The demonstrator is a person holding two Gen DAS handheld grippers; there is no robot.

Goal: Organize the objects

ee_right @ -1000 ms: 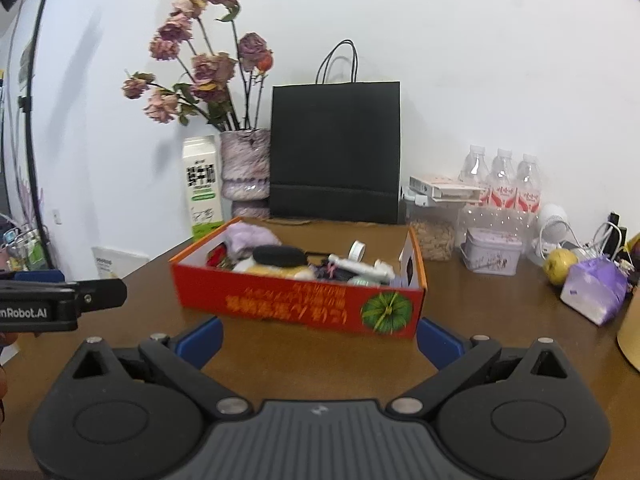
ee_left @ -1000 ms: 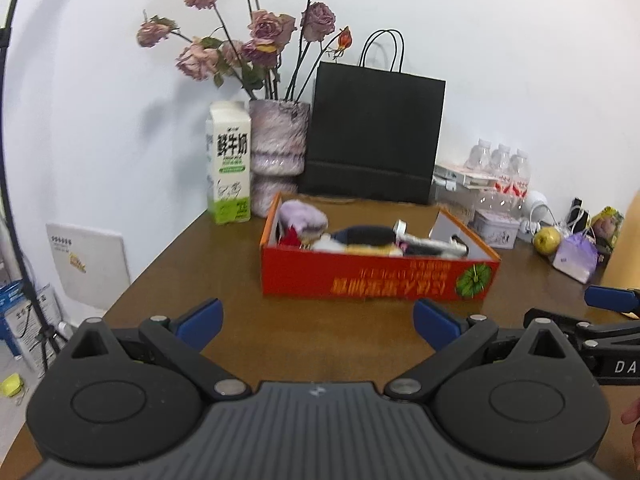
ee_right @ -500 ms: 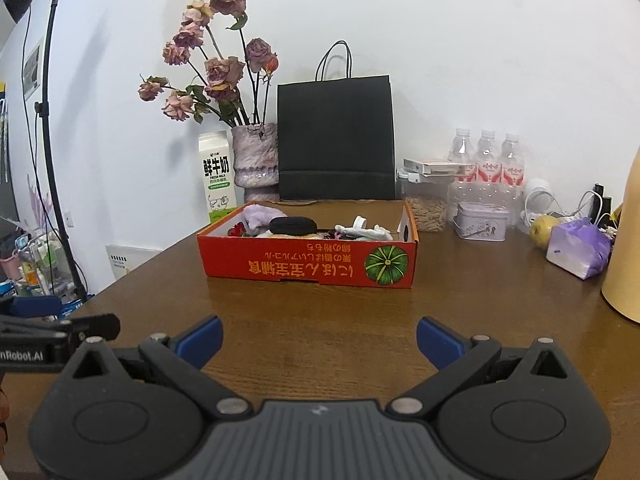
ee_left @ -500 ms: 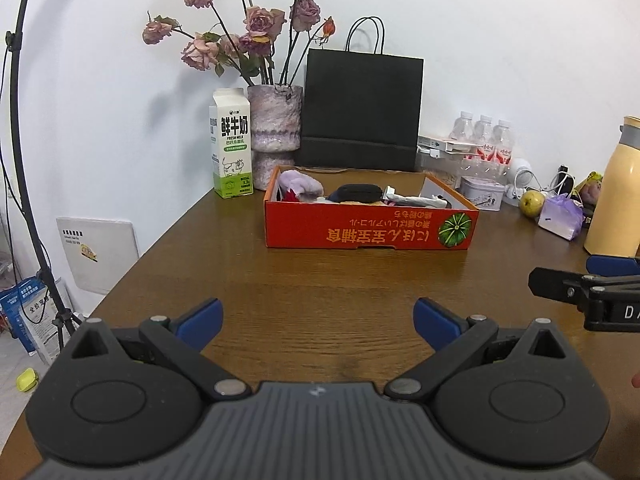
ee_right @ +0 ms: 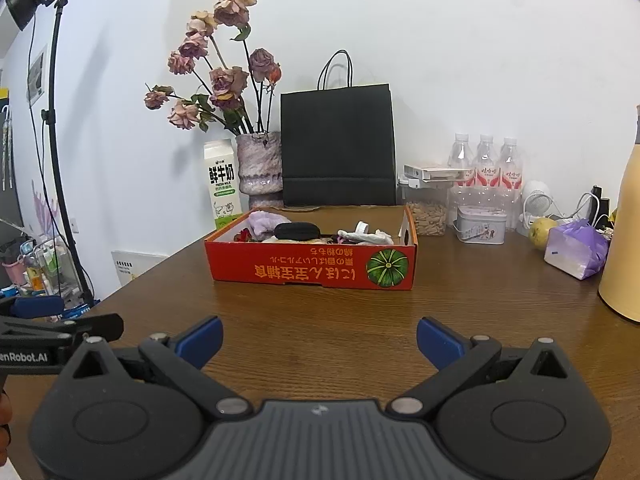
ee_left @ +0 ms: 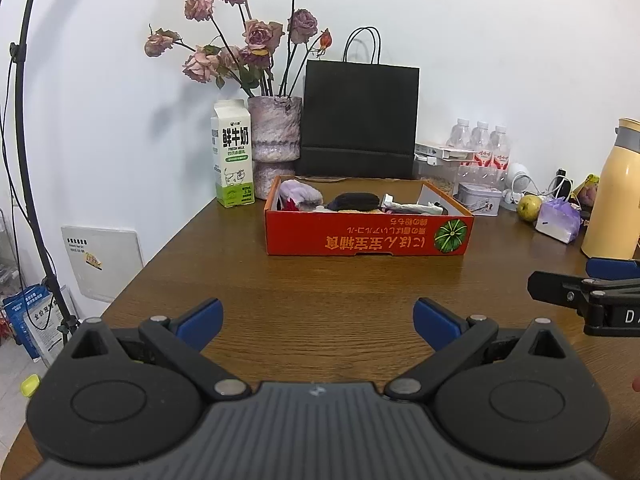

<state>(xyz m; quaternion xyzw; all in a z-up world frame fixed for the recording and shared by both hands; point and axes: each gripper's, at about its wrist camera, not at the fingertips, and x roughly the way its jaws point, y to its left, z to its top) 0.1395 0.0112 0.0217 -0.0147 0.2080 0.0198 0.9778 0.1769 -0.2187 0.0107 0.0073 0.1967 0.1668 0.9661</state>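
From the left wrist view, the left tongs (ee_left: 318,318) hang wide apart and empty above the brown wooden counter (ee_left: 320,280), their blue-tipped fingers (ee_left: 200,316) well short of the red cardboard box (ee_left: 368,236). The box sits at mid-counter and holds a lilac cloth (ee_left: 300,196), a black pouch (ee_left: 354,201) and a white tube (ee_left: 412,208). Behind it stand a milk carton (ee_left: 233,154), a vase of dried roses (ee_left: 274,140) and a black paper bag (ee_left: 360,116). The right tongs (ee_left: 588,284) enter at the right edge, near a yellow flask (ee_left: 614,192). From the right wrist view, the right tongs (ee_right: 320,338) also gape wide, gripping nothing, over bare wood in front of the same box (ee_right: 312,266). Water bottles (ee_right: 486,164), a small tin (ee_right: 480,225), a green apple (ee_right: 540,232) and a purple tissue pack (ee_right: 576,248) stand to its right. The left tongs (ee_right: 60,326) show at the left edge.
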